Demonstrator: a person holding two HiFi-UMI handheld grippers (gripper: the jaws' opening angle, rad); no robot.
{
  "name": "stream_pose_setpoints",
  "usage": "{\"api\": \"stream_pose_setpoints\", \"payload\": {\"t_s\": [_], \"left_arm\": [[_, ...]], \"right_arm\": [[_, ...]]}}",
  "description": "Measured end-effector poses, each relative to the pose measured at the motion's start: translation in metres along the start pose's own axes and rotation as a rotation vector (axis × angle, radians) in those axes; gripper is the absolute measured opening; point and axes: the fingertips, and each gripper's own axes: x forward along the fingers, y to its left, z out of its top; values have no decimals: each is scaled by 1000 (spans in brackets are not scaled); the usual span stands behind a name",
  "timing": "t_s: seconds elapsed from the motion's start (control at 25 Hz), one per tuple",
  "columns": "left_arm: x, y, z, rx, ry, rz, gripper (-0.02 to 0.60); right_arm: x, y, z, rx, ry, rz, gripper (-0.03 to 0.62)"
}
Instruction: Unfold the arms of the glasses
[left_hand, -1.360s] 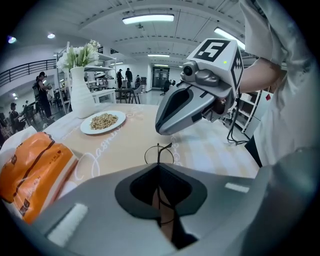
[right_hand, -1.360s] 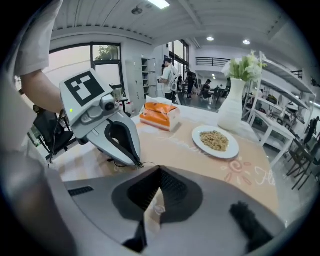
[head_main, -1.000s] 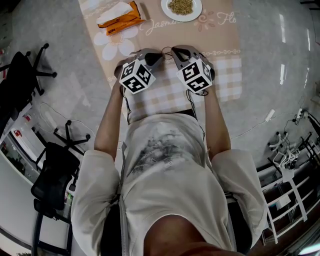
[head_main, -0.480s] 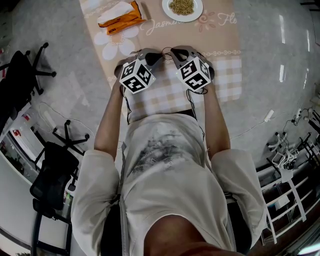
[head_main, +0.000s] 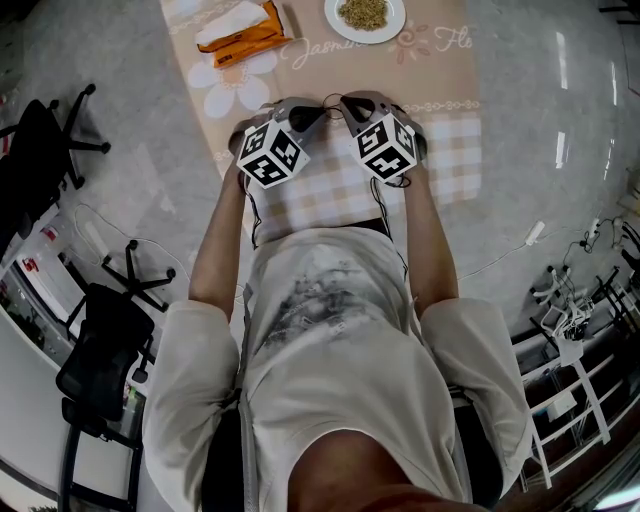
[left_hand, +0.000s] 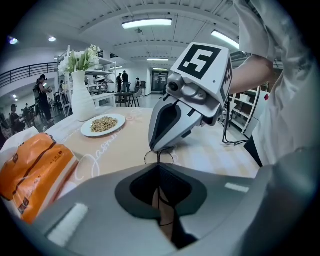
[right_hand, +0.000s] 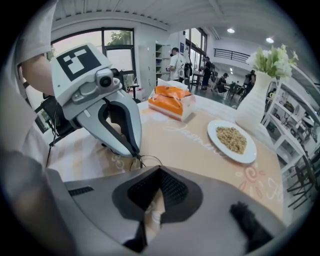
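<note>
The glasses (head_main: 331, 104) are a thin dark wire pair lying on the patterned tablecloth (head_main: 440, 110), between the two gripper tips. In the left gripper view a wire rim (left_hand: 160, 157) loops just past my left gripper (left_hand: 159, 168). A thin arm runs back through the gap of its closed jaws. My right gripper (left_hand: 153, 148) comes down onto the same rim from the right, jaws closed at the wire. In the right gripper view the rim (right_hand: 148, 160) lies between my right gripper (right_hand: 159, 170) and my left gripper (right_hand: 136, 153). Most of the glasses are hidden by the jaws.
A white plate of grain (head_main: 364, 14) sits at the table's far side, and an orange packet (head_main: 238, 40) lies far left. A white vase with flowers (left_hand: 82, 95) stands beyond the plate. Office chairs (head_main: 60, 140) stand on the floor to the left.
</note>
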Motion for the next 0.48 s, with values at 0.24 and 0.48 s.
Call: {"api": "stream_pose_setpoints", "payload": {"t_s": [0.24, 0.48], "left_arm": [[-2, -4, 2, 13, -21, -3, 11], [-5, -7, 5, 25, -35, -7, 9]], "right_arm": [[0, 0, -1, 8, 6, -4, 15], [-1, 0, 0, 11, 15, -16, 15]]}}
